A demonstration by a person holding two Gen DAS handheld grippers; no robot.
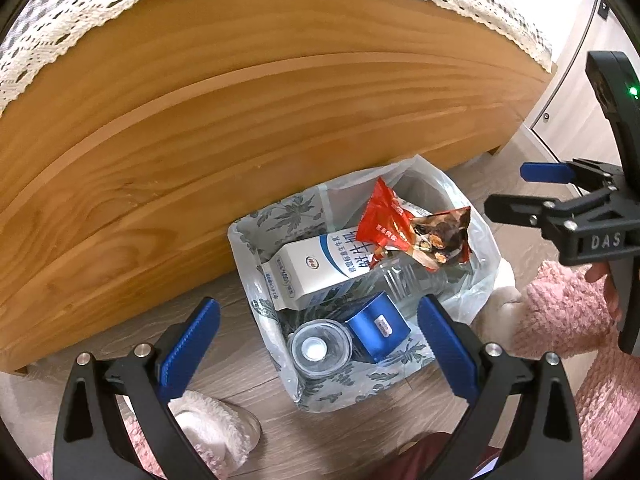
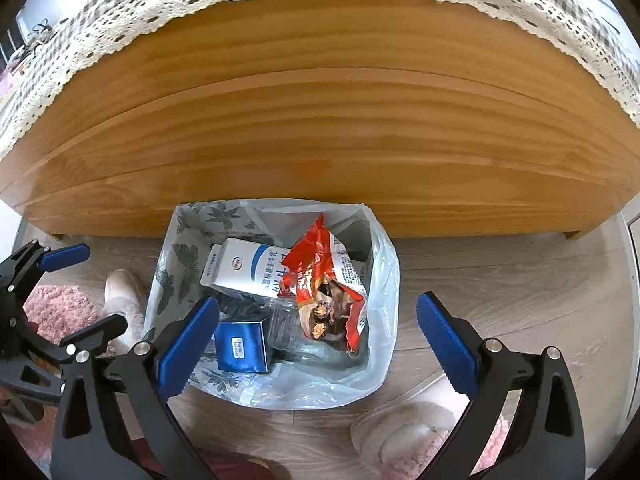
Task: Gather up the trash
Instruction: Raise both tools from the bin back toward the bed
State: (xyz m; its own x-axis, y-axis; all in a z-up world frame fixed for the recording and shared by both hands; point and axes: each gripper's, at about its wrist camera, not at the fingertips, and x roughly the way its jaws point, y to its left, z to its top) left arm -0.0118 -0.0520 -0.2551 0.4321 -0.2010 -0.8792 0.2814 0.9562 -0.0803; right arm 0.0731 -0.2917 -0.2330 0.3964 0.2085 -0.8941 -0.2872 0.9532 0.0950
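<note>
1. The wooden bed frame (image 1: 240,128) fills the far side of both views, with a lace-edged cover (image 1: 60,40) hanging over its top edge.
2. The wood-look floor (image 2: 500,280) carries everything else; fluffy slippers (image 2: 408,436) stand near the claws.
3. The trash bin (image 1: 256,240), lined with a thin plastic bag (image 1: 476,280), stands on the floor touching or just beside the bed frame. The bag is soft and slippery; its loose rim on the right looks like the place to gather and pinch it.
4. The milk carton (image 1: 316,272) lies tilted inside the bin, stiff and probably light if empty.
5. A clear plastic bottle (image 1: 408,284) lies under it: smooth, crushable, best taken across the body.
6. The red snack wrapper (image 1: 404,228) rests on top, crinkly and nearly weightless; any edge would serve.
7. A blue box (image 1: 378,326) and a clear cup (image 1: 320,348) sit at the near side of the bin.
8. The left claw (image 1: 320,346) hangs above the bin, spread wide and grasping nothing.
9. The right claw (image 2: 318,346) is likewise spread wide and empty over the bin.
</note>
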